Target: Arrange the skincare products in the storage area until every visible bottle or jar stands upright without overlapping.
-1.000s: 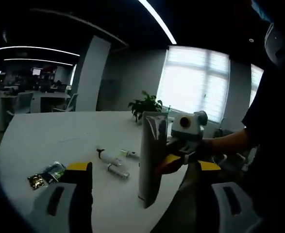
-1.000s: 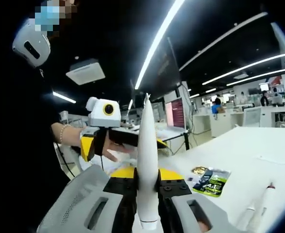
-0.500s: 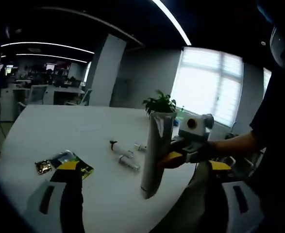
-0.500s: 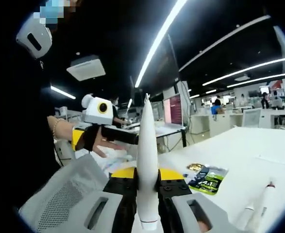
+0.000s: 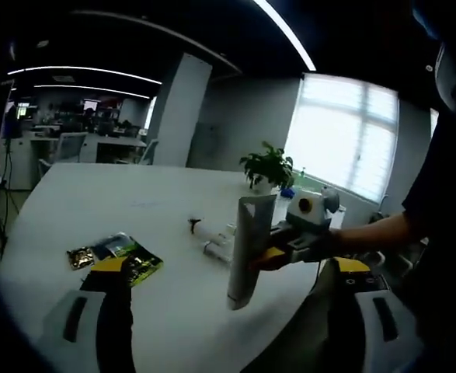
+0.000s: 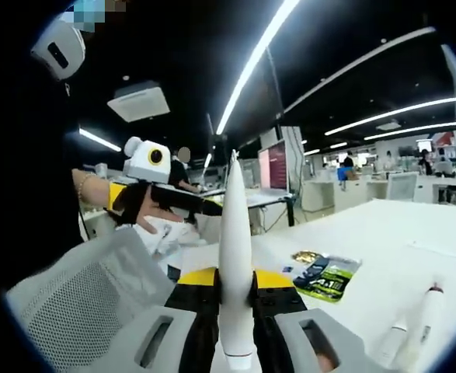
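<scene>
While the tube (image 6: 235, 256) is held upright above the tabletop (image 5: 95, 210), pinched by the right gripper (image 5: 278, 247)'s closed fingers, the left gripper (image 5: 228, 311)'s fingers are spread open. Small bottles (image 5: 212, 235) and sachets (image 5: 123, 256) are seen lying beyond.

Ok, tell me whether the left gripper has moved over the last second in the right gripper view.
Yes. The left gripper has drifted left and slightly up, away from the red monitor behind it.

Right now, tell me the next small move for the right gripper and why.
Probably lower the white tube, cap end down, onto the bare table and set it standing. The right gripper is shut on it and holds it in the air, off the table, clear of the small bottles and green sachet.
</scene>
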`<state>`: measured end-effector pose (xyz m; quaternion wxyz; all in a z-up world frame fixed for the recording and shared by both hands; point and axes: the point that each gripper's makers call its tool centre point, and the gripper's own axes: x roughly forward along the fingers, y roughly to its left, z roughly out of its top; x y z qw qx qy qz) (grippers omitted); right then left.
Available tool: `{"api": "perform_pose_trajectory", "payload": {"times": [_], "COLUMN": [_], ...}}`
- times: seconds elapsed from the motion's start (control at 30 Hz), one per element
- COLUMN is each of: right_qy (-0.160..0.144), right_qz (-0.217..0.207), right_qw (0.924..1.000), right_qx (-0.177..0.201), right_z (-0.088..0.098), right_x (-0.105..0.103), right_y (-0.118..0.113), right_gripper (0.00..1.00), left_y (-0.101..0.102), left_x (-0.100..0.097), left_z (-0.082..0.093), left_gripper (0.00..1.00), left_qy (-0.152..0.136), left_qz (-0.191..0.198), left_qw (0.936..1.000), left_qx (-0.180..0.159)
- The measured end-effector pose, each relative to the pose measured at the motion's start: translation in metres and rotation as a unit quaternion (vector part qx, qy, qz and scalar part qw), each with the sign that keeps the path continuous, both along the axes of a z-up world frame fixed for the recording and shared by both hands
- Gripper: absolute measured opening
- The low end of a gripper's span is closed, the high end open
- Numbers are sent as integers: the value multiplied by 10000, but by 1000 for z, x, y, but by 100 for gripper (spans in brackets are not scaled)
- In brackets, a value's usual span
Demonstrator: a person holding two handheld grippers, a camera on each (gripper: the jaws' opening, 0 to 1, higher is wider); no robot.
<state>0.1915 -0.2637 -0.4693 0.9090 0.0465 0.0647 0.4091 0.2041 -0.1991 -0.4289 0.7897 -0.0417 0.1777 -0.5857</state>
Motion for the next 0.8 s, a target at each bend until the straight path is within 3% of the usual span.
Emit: {"api": "perform_pose_trajectory", "payload": {"times": [0.27,0.5,0.8], "right_qy": [-9,-46,-42], "right_qz": [-12,-92,75], "right_qw": [9999,9998,9984], "right_qx": [-119,-145,-566], "right_z": [-15,-22,-39], "right_x": [6,11,8], "right_y": [-5,-13,-13], "right_gripper": [5,5,5], "left_y": [14,17,14], "left_x": [2,6,3], "left_z": [-14,-15,-22], "left_gripper": [99,99,99], "left_qy": [18,18,36], "left_qz": [121,245,204], "left_qw": [9998,9996,9994], "left_qx": [144,152,260]}}
